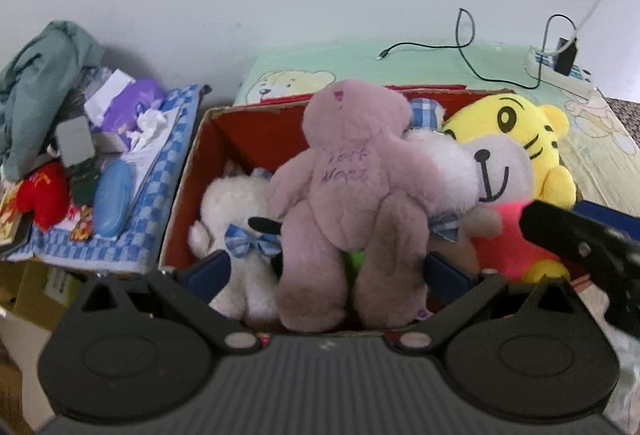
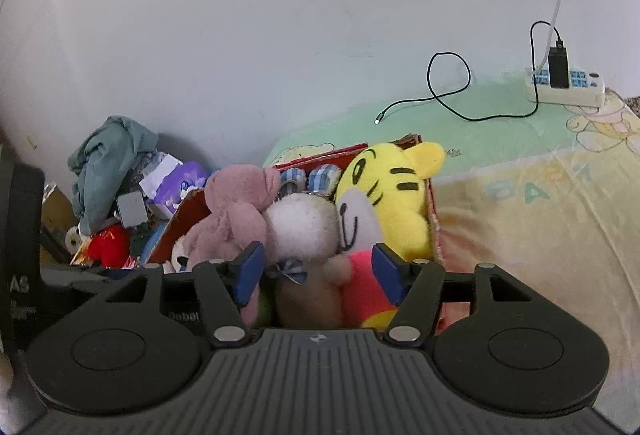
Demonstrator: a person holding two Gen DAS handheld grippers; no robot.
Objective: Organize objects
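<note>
Pink teddy bear (image 1: 344,187) between left gripper (image 1: 340,267)'s spread fingers, over the red box (image 1: 188,171); right gripper (image 2: 316,271) open.

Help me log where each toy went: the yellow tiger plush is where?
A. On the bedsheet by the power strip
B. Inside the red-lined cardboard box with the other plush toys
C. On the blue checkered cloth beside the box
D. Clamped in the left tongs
B: the yellow tiger plush sits inside the red-lined cardboard box, beside the pink teddy bear.
</note>
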